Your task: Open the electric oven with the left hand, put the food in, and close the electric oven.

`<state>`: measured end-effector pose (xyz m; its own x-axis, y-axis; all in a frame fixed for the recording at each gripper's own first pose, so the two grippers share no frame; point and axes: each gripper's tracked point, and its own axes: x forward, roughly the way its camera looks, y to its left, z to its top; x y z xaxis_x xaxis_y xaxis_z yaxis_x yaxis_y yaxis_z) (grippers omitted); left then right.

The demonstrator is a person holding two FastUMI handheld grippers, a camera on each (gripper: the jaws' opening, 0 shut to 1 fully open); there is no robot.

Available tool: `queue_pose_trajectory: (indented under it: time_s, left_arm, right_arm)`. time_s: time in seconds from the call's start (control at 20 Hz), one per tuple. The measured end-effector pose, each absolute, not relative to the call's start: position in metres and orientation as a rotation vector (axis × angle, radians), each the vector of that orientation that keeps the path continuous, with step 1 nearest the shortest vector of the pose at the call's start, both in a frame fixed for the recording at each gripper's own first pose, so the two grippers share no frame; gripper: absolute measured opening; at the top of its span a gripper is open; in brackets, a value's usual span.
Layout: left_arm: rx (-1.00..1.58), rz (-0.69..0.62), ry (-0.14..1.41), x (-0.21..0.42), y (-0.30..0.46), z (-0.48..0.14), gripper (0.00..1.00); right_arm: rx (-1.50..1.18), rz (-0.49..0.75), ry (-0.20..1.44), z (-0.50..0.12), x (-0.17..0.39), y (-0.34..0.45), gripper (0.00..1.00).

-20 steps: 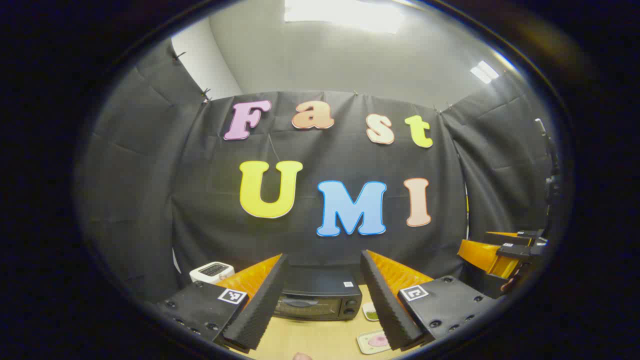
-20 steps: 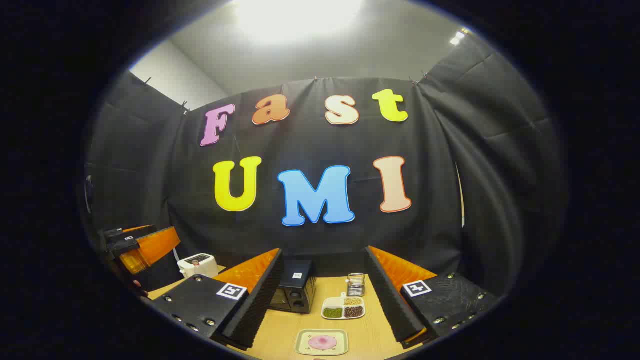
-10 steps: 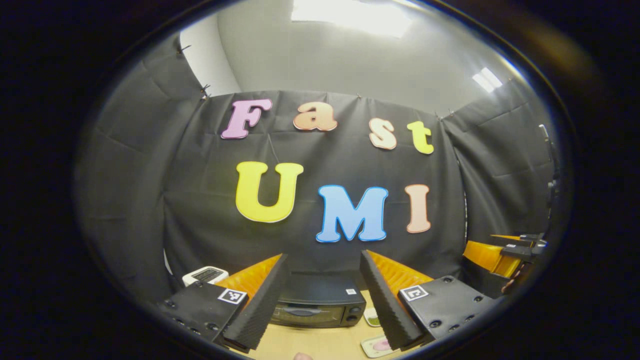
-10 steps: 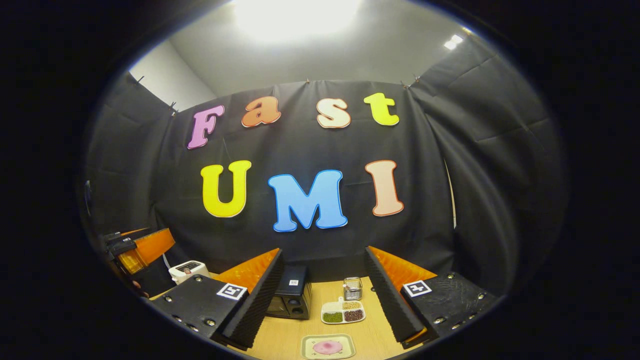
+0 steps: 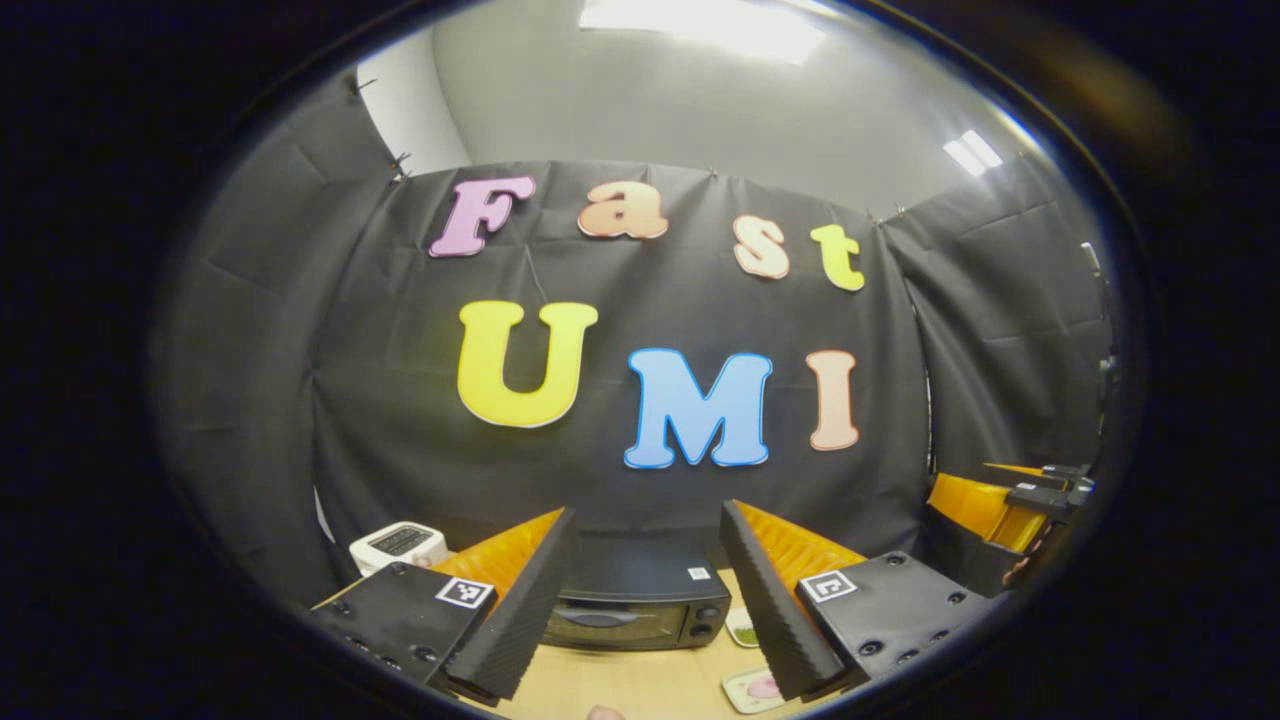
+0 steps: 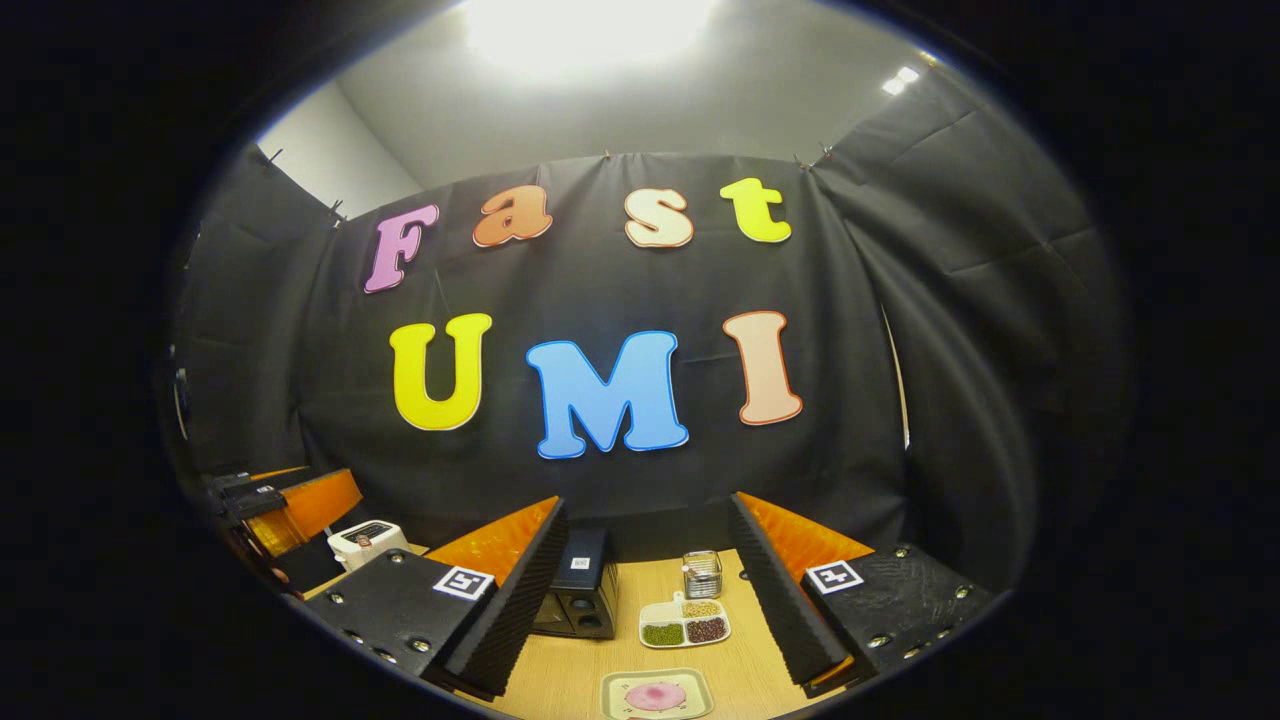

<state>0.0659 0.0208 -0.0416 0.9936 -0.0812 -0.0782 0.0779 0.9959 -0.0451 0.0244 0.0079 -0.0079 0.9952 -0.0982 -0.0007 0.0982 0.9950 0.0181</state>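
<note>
The black electric oven stands on the wooden table with its door closed, framed between the fingers of my left gripper, which is open and empty. In the right gripper view the oven sits left of centre, partly behind my left finger. The food, a pink round piece on a pale square plate, lies near the table's front; a corner of the plate also peeks out in the left gripper view. My right gripper is open, held above the table, with nothing between its fingers.
A white toaster stands left of the oven. A divided dish of beans and a small metal rack sit right of the oven. The other gripper hovers far right in the left gripper view, and far left in the right one.
Both views have shifted slightly; the left gripper has swung a little, so the toaster now lies farther left. The right gripper drifted rightward. Both stay open.
</note>
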Motion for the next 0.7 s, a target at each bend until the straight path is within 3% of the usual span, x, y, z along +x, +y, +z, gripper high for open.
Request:
queue_pose_trajectory:
  time_s: [0.15, 0.2, 0.3, 0.45, 0.5, 0.55, 0.7]
  left_arm:
    - [-0.063, -0.08, 0.181, 0.087, 0.022, -0.083, 0.92]
    - [-0.068, -0.087, 0.224, 0.095, 0.022, -0.102, 1.0]
    - [-0.065, -0.095, 0.307, 0.112, 0.024, -0.136, 0.95]
    - [-0.076, -0.091, 0.403, 0.139, 0.033, -0.184, 0.96]
    - [-0.087, -0.083, 0.428, 0.151, 0.037, -0.199, 1.0]
    - [-0.091, -0.067, 0.455, 0.163, 0.043, -0.217, 0.92]
    - [-0.091, -0.026, 0.535, 0.198, 0.057, -0.266, 0.96]
  right_arm:
    - [-0.002, -0.103, 0.013, -0.013, 0.025, 0.001, 0.98]
    - [-0.011, -0.104, 0.019, -0.016, 0.025, -0.001, 0.98]
    - [-0.02, -0.109, 0.033, -0.021, 0.025, -0.005, 0.98]
    - [-0.026, -0.124, 0.05, -0.027, 0.024, -0.01, 0.98]
    - [-0.027, -0.133, 0.055, -0.029, 0.024, -0.013, 0.98]
    - [-0.026, -0.142, 0.058, -0.031, 0.024, -0.015, 0.98]
    - [-0.019, -0.163, 0.081, -0.038, 0.029, -0.021, 0.98]
